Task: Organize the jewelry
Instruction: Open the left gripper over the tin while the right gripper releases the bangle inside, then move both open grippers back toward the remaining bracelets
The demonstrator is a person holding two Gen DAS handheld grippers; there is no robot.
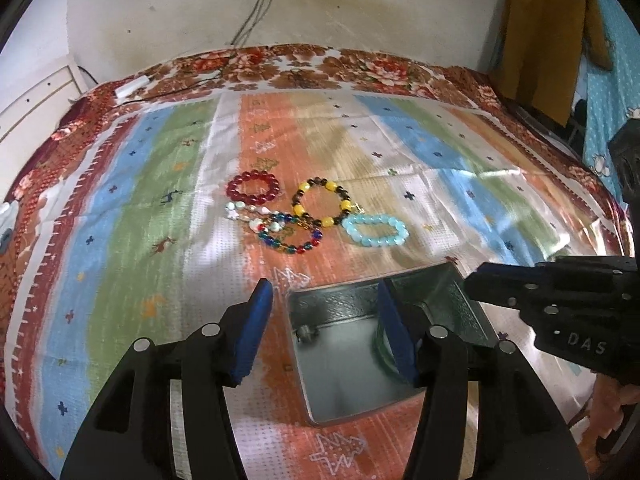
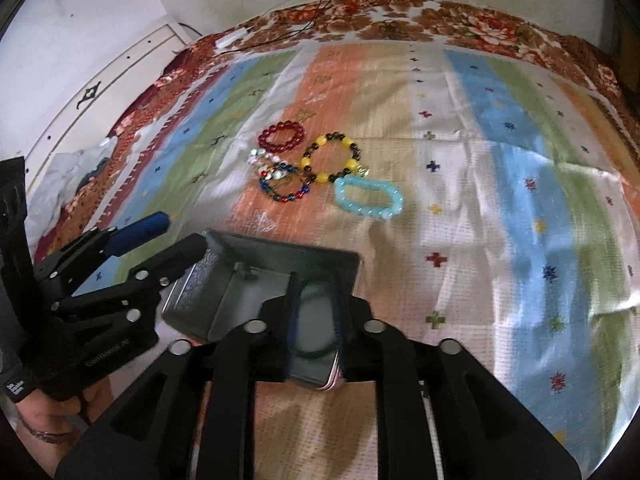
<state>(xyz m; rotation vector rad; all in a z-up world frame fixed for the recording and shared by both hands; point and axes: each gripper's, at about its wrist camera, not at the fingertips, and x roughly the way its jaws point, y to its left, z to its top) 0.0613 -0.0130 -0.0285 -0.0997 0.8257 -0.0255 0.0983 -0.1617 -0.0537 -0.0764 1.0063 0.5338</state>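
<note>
Both grippers hover at the open metal tin (image 1: 340,356), my left gripper (image 1: 326,332) half-wide and empty, my right gripper (image 2: 314,328) narrow over a dark bangle (image 2: 316,320) inside; next comes the nearby light-blue bead bracelet (image 1: 375,231).

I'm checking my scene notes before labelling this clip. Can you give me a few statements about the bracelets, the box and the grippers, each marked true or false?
1. The red bracelet is inside the metal box. False: it lies on the striped cloth beyond the box.
2. The light blue bracelet lies on the cloth. True.
3. A dark green bangle is in the box. True.
4. The left gripper is shut on a bracelet. False: it is open, with no bracelet between its pads.
5. The box's lid is closed. False: the box stands open.
</note>
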